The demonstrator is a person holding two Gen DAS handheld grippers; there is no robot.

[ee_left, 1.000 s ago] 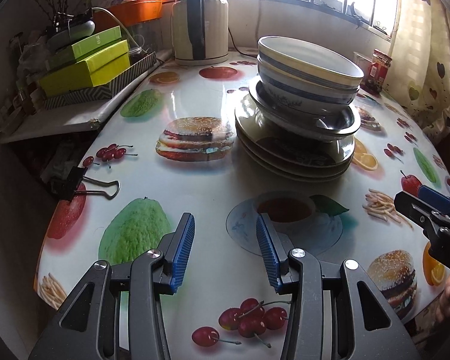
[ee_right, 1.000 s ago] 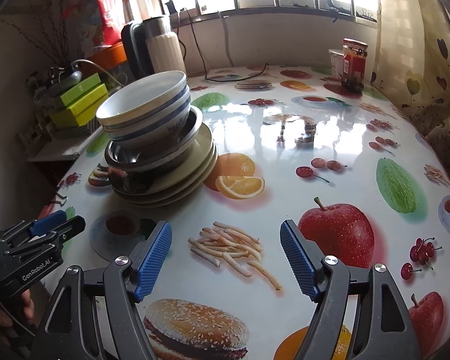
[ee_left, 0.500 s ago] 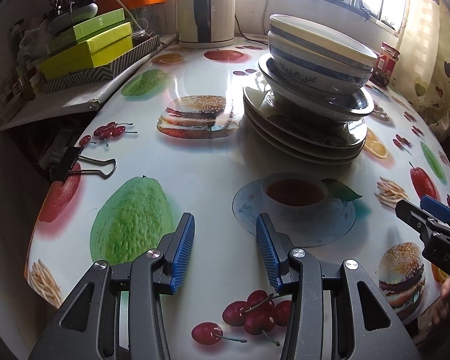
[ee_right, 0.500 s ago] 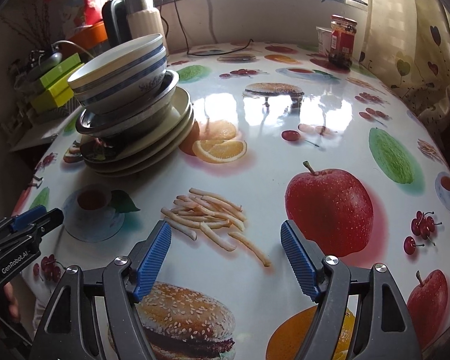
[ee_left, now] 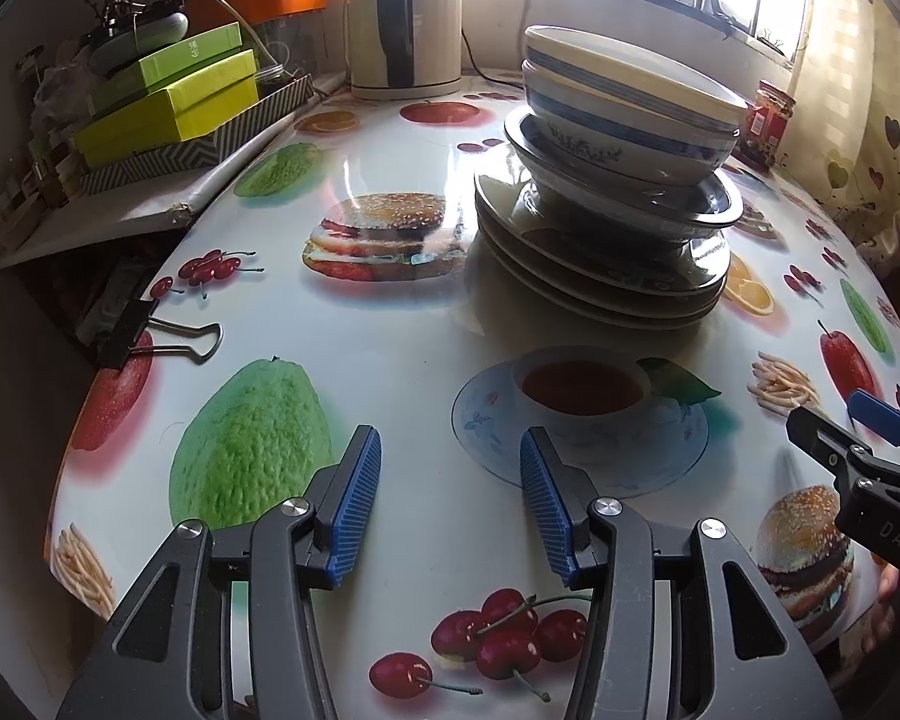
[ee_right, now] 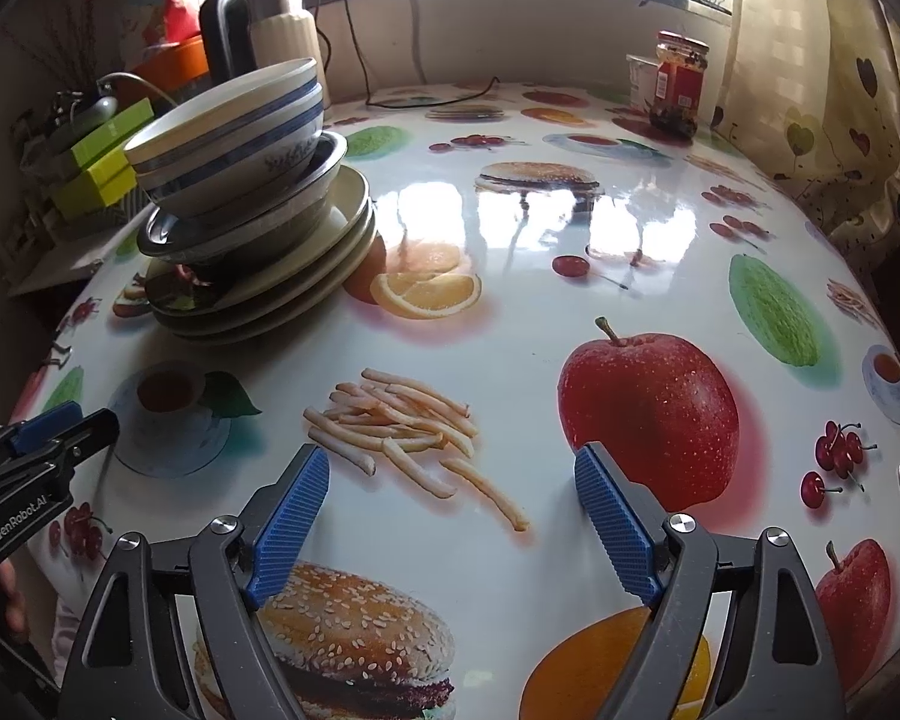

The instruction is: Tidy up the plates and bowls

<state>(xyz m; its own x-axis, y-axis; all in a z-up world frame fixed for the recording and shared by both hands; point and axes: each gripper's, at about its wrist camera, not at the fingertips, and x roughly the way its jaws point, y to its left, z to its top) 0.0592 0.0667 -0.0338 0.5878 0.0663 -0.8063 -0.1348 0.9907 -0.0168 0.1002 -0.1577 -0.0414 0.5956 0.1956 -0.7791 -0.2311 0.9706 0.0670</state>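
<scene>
Nearing the stacked blue-striped ceramic bowls and plates, both hand-held grippers, left and right, stay spread, empty.

A round table carries a glossy food-print cover. An electric kettle stands at 12 o'clock. Stacked green boxes sit at 10 o'clock. A binder clip grips the 9 o'clock edge. A red-labelled jar stands at 1 o'clock.
</scene>
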